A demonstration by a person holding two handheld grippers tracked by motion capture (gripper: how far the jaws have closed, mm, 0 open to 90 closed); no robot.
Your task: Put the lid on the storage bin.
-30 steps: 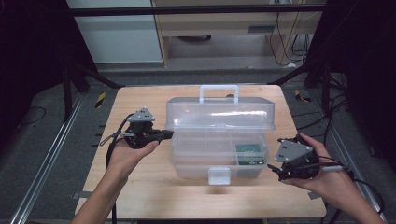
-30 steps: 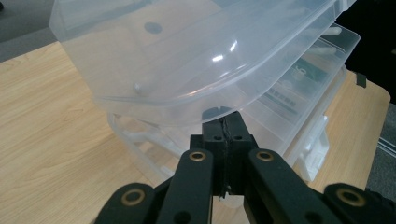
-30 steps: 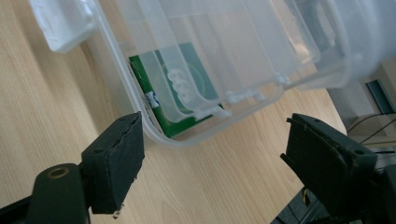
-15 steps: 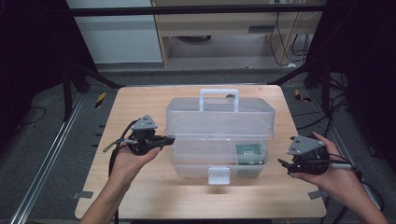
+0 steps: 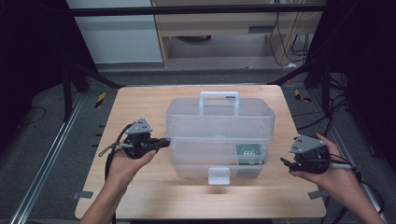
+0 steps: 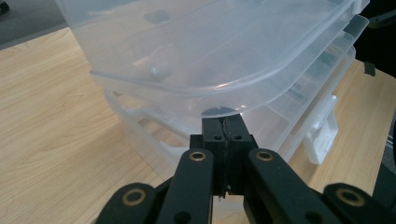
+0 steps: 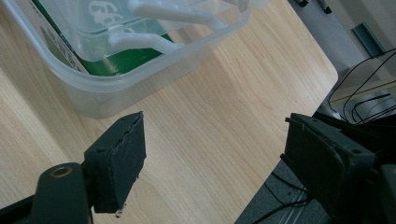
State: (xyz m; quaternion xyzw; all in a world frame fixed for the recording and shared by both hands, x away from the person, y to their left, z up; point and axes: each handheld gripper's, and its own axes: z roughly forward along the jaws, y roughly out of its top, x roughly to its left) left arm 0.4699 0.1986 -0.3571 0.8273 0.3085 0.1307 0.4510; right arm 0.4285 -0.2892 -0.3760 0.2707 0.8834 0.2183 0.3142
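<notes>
A clear plastic toolbox (image 5: 219,126) stands mid-table, with a white handle (image 5: 219,97) on its lid and a white latch (image 5: 218,175) at the front. A green-labelled item (image 5: 249,153) lies inside at the front right. My left gripper (image 5: 165,141) is shut, and its tips touch the box's left side. In the left gripper view they sit just under the lid's rim (image 6: 219,111), and nothing shows between the left gripper's (image 6: 223,123) jaws. My right gripper (image 5: 286,166) is held open off the box's right end. The right gripper (image 7: 212,128) is apart from the box wall (image 7: 140,84).
The wooden table (image 5: 140,107) has bare room on all sides of the box. Its right edge (image 7: 322,70) lies close to my right gripper, with cables (image 7: 359,98) on the floor beyond. Dark frame legs stand at the far corners.
My right gripper has drawn back from the box's right end, rightward and toward the person. The left gripper has dipped slightly while staying at the lid's left edge.
</notes>
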